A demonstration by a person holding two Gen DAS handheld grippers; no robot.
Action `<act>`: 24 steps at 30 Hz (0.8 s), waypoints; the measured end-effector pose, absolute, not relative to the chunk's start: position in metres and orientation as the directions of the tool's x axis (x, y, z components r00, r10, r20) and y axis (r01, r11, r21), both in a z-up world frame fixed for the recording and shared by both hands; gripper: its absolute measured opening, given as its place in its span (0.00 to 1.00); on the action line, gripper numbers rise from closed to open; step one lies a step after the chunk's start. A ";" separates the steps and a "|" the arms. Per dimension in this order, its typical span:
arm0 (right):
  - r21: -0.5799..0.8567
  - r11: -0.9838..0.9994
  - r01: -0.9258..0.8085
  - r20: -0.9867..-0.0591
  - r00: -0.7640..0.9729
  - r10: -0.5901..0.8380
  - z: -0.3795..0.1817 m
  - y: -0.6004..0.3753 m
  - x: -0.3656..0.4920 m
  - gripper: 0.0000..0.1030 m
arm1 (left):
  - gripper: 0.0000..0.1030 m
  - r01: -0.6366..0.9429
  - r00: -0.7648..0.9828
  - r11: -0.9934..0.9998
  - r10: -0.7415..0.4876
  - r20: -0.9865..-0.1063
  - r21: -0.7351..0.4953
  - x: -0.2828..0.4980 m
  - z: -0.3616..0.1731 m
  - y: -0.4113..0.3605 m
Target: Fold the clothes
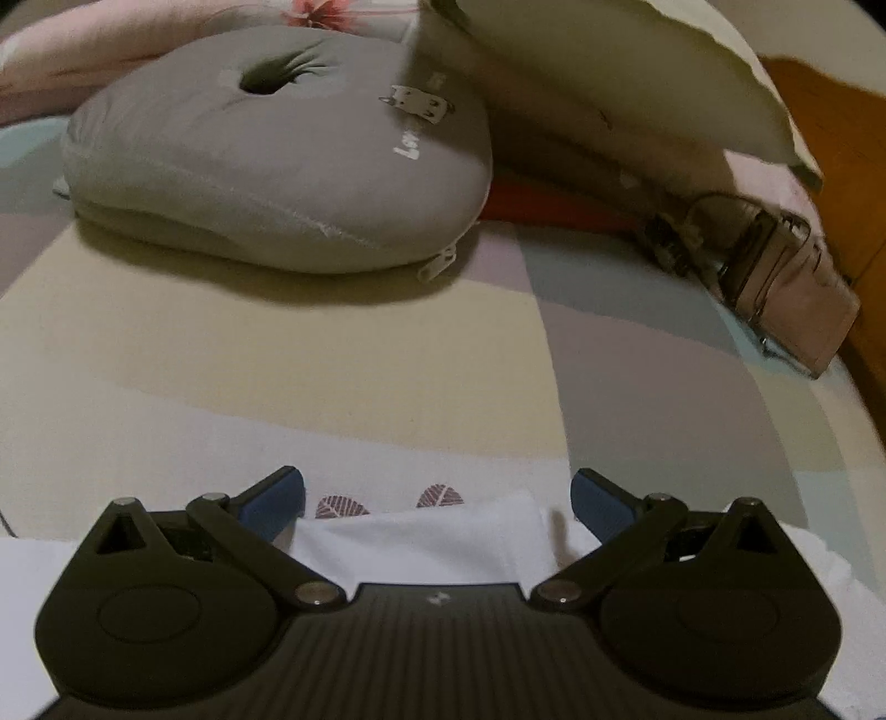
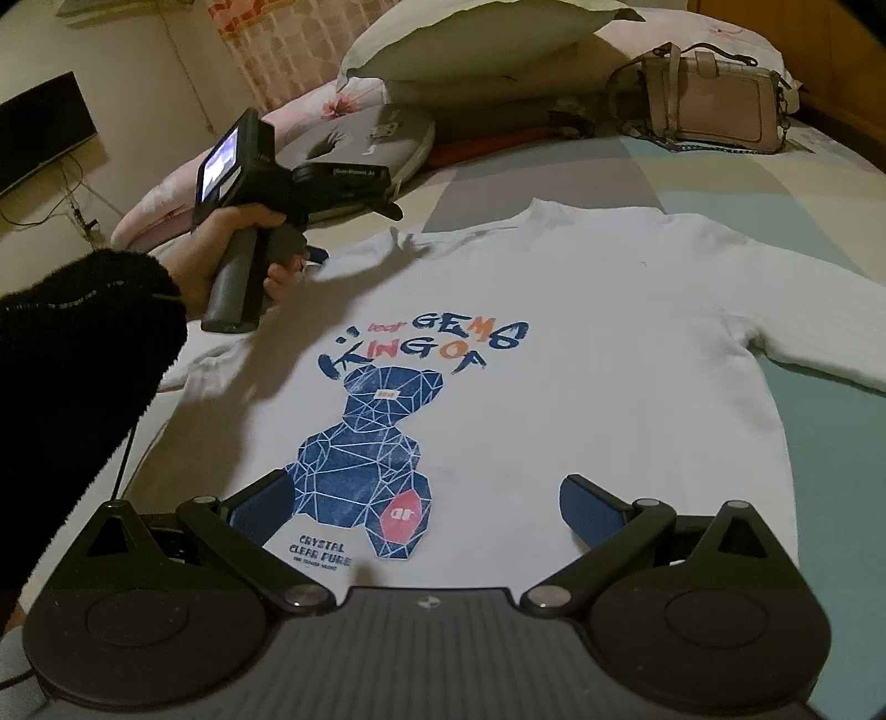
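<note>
- bed (image 2: 720, 183) with patchwork sheet, white shirt (image 2: 581, 354) spread flat on it, print up
- grey pillow (image 1: 266, 166) and pink bag (image 2: 714, 105) near the headboard
- right gripper (image 2: 426, 501) over the hem, jaws wide apart
- left gripper (image 1: 437, 498) at the shoulder, gaping too

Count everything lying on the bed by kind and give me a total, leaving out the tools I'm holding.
White bear-print sweatshirt: 1
Grey donut cushion: 1
Pillows: 2, a cream pillow resting on a floral pink pillow
Pink handbag: 1
Total: 5
A red thing behind the cushion is mostly hidden, so it is not counted.
</note>
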State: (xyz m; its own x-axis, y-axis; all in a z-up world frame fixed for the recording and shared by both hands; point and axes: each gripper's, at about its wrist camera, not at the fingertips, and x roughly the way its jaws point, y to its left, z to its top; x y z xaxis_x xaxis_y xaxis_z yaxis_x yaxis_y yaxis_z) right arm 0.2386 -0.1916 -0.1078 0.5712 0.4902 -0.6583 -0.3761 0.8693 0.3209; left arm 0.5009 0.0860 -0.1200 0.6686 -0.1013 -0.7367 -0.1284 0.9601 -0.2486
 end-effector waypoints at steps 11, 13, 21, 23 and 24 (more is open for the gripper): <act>0.349 0.863 -0.365 -0.676 0.540 0.501 -0.113 -0.190 0.241 1.00 | 0.99 0.024 0.585 0.922 -0.326 -0.742 -0.387 0.494 -0.124 0.058; 0.347 0.865 -0.363 -0.677 0.541 0.499 -0.113 -0.191 0.242 1.00 | 0.99 0.014 0.620 0.934 -0.287 -0.730 -0.356 0.501 -0.126 0.055; 0.375 0.861 -0.343 -0.676 0.535 0.507 -0.112 -0.198 0.243 1.00 | 0.99 0.021 0.641 0.922 -0.310 -0.702 -0.387 0.494 -0.106 0.037; 0.377 0.862 -0.339 -0.681 0.529 0.506 -0.113 -0.197 0.243 1.00 | 0.99 0.111 0.574 0.889 -0.422 -0.702 -0.443 0.489 -0.106 0.021; 0.378 0.862 -0.337 -0.684 0.526 0.506 -0.113 -0.196 0.243 1.00 | 0.99 0.146 0.533 0.871 -0.468 -0.705 -0.468 0.488 -0.110 0.012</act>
State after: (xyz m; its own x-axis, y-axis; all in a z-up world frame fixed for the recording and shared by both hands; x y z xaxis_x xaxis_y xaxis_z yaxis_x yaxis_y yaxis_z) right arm 0.2434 -0.1963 -0.1130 0.5258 0.5058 -0.6839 -0.3371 0.8621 0.3784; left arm 0.4880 0.0119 -0.1096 0.5331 -0.4679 -0.7049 0.1456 0.8715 -0.4683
